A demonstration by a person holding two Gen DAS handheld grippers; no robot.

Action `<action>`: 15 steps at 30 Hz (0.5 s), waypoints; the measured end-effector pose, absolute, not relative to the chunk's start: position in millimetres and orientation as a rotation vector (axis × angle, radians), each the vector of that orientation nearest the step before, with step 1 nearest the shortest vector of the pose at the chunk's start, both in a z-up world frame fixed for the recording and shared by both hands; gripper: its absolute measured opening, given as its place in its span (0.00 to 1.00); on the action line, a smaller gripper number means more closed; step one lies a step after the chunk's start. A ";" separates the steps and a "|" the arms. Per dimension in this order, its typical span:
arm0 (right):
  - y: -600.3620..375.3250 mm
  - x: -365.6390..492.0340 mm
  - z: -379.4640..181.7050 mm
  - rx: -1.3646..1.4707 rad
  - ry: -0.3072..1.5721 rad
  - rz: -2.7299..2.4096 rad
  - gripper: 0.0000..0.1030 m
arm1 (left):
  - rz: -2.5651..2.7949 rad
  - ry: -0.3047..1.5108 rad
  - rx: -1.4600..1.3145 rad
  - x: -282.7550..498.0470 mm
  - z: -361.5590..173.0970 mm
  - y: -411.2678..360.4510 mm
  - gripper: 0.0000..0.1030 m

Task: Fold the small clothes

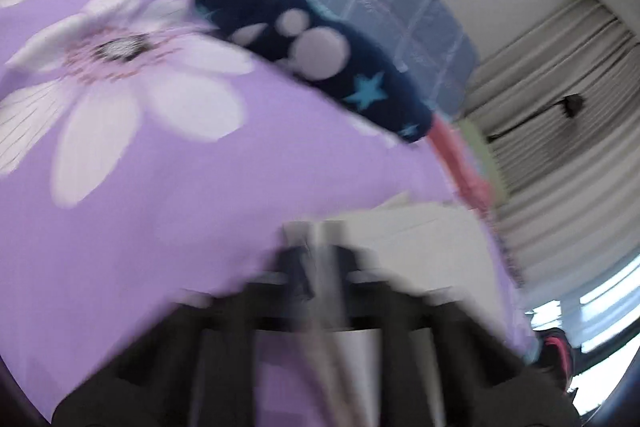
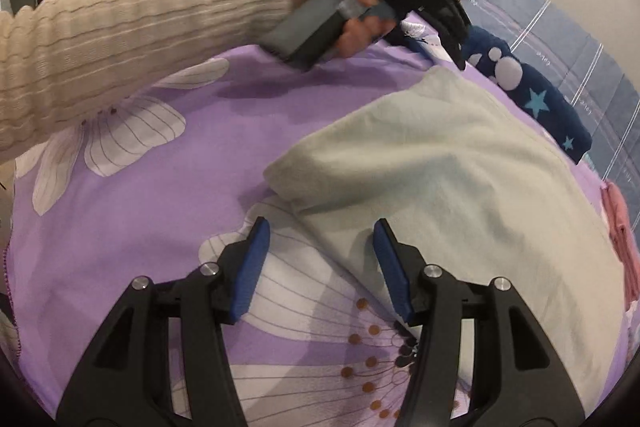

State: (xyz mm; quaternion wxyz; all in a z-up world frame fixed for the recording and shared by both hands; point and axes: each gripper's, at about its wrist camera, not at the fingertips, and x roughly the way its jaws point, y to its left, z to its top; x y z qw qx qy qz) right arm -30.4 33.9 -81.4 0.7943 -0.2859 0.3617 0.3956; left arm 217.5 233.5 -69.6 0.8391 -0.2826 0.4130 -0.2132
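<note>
Clearly the folding has barely begun: a pale grey-green garment (image 2: 432,163) lies loosely doubled over on the purple flowered bedsheet (image 2: 160,207), filling the centre and right of the right wrist view, its near edge running diagonally down toward the lower middle of the frame. The right hand-held gripper (image 2: 320,267) hovers at that edge with its blue-padded fingers (image 2: 252,267) wide apart, one over the sheet and one over the cloth, gripping nothing. The left hand-held gripper (image 2: 424,3), held by a hand in a cream ribbed sleeve (image 2: 120,39), sits in the upper middle of the same view, reaching toward a navy garment (image 2: 532,99) with white dots and blue stars that lies at the upper right, beyond the pale one. Its own camera is badly blurred; the navy garment (image 1: 320,55) shows in the upper centre there, but whether this gripper's fingers are together or apart I cannot tell. A pink item (image 2: 620,239) lies at the right edge. My judgement is that the pale garment is being lined up for a fold, and the next move calls for the right fingers to drop onto its near edge, pinch through the layers, and carry it across without dragging the sheet.
</note>
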 end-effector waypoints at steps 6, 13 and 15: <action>30.7 -24.0 -83.1 -0.566 0.797 0.859 0.57 | -0.352 0.711 -0.472 215.7 -26.4 241.1 0.00; 28.2 -25.7 -84.5 -0.546 0.793 0.860 0.58 | -0.441 0.928 -0.564 208.8 -73.1 250.4 0.54; 27.6 -24.4 -84.6 -0.539 0.799 0.862 0.58 | -0.479 0.946 -0.538 206.6 -79.4 236.3 0.54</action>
